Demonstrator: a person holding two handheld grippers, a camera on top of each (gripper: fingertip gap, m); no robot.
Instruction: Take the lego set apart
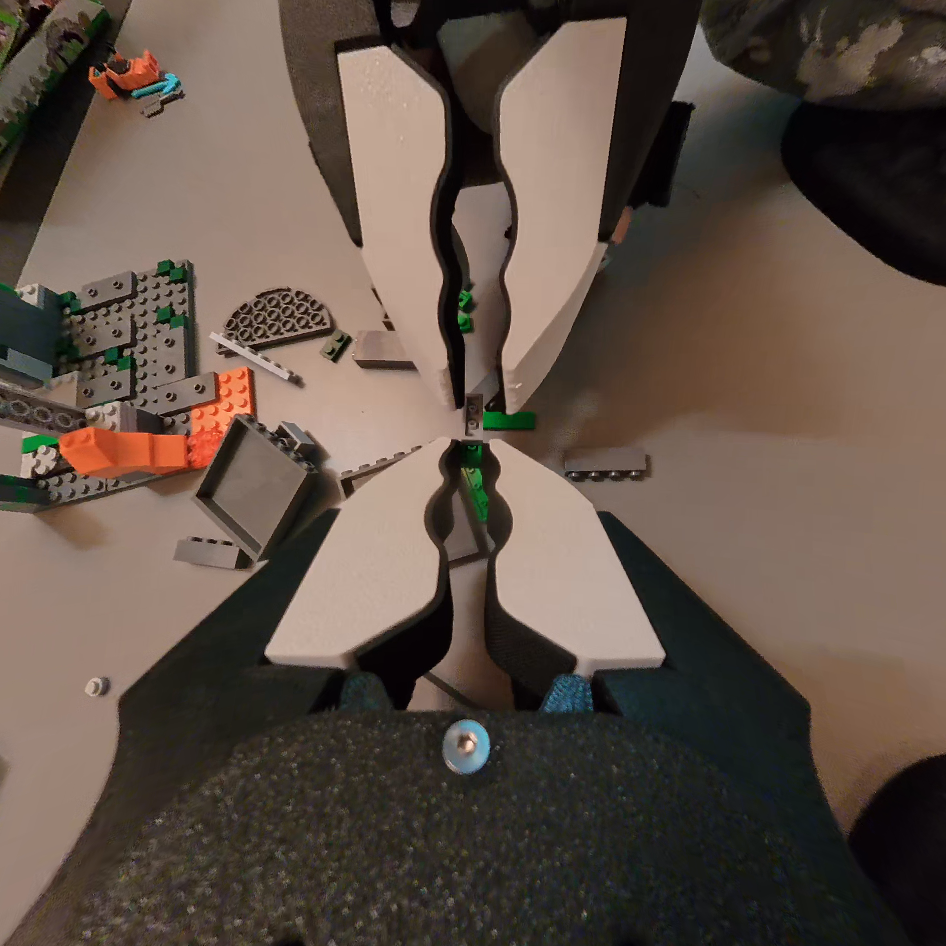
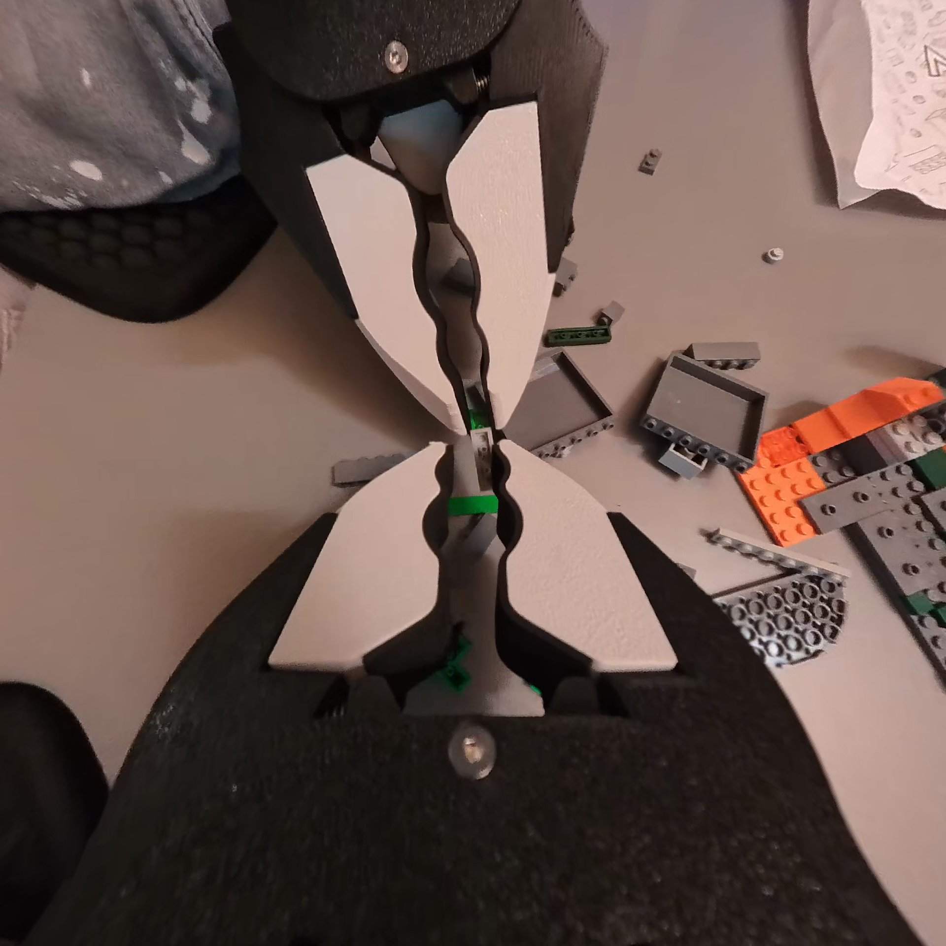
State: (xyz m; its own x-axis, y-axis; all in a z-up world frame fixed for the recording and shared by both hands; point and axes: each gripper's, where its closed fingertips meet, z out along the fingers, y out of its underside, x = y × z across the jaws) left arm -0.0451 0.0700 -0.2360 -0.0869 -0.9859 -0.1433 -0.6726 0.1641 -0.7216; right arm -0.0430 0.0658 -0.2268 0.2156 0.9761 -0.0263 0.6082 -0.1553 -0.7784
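My two grippers meet tip to tip above the grey table. Between them is a small lego cluster: a little grey piece [image 1: 473,420] with green plates [image 1: 509,421] on it. My left gripper [image 1: 468,443] is shut on the end with a green piece [image 1: 473,486]. My right gripper [image 1: 478,404] comes in from the far side and is shut on the other end. In the right wrist view, the right gripper [image 2: 473,448] clamps the grey piece [image 2: 481,453] and a green plate [image 2: 472,504], opposite the left gripper [image 2: 478,422].
The partly stripped grey and orange build [image 1: 133,348] lies left, also in the right wrist view [image 2: 870,491]. Loose parts lie around: a half-round plate [image 1: 279,320], a square grey frame [image 1: 256,491], a grey brick [image 1: 604,463]. A paper bag [image 2: 890,102] lies far right. My two grippers' fingertips are within a few centimetres of each other. Both grippers' tips are roughly 5 cm from the grey brick [image 1: 604,463]. It turns up in the right wrist view [image 2: 369,466] as well.
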